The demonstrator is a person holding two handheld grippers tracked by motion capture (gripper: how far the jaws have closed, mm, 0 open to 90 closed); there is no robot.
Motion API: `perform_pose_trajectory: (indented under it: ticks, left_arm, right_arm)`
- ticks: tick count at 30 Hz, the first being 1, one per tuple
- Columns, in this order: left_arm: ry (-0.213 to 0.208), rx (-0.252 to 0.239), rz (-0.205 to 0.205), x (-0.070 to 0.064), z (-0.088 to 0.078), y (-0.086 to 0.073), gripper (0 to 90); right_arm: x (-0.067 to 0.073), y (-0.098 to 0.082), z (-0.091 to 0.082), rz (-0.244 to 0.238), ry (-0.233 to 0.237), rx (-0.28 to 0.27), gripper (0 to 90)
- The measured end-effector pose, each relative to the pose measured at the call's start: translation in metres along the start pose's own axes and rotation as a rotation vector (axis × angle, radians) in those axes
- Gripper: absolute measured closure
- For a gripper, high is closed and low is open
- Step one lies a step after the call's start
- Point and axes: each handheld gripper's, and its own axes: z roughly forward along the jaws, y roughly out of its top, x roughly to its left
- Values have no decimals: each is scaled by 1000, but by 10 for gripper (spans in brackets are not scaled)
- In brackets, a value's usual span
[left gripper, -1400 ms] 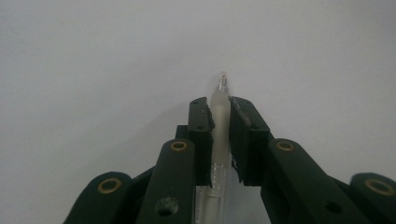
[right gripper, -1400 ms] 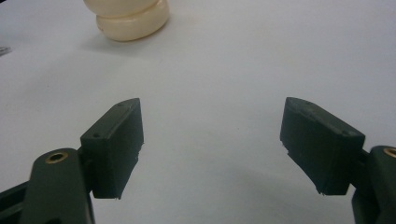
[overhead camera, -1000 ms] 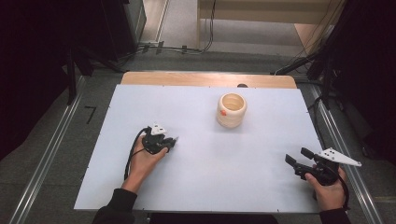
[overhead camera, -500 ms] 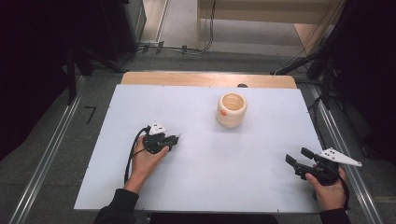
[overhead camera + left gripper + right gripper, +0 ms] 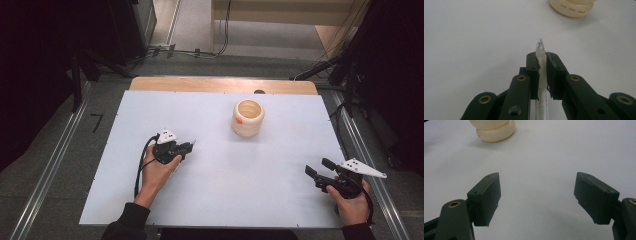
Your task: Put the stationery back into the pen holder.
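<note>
Left gripper [image 5: 542, 58] clenched on a clear pen [image 5: 540, 50], tip pointing toward the cream cup [image 5: 247, 118] mid-table; right gripper [image 5: 537, 195] released, jaws wide, low over the white table [image 5: 260, 190]

Lab recording bay, white-topped table [image 5: 220, 200], floor rails [image 5: 47, 172] (both sides), trailing cables [image 5: 195, 51], dark curtains [image 5: 35, 75]

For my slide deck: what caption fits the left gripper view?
Left gripper clamps a clear pen, tip aimed toward a cream cup.
</note>
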Motion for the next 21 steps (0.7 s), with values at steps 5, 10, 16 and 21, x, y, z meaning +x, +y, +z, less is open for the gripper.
perform_pose_trajectory:
  ticks: [5,10,16,21]
  left_arm:
    - [-8,-10,5,-4,1,4,819]
    - [-19,-28,8,-8,0,9,819]
    - [-27,-50,12,-13,2,17,819]
    - [-32,-63,14,-17,4,23,818]
  right_arm:
    - [1,0,1,-3,1,1,201]
    - [0,0,0,-3,0,1,200]
    - [0,0,0,-3,1,1,201]
    - [0,0,0,-4,3,0,201]
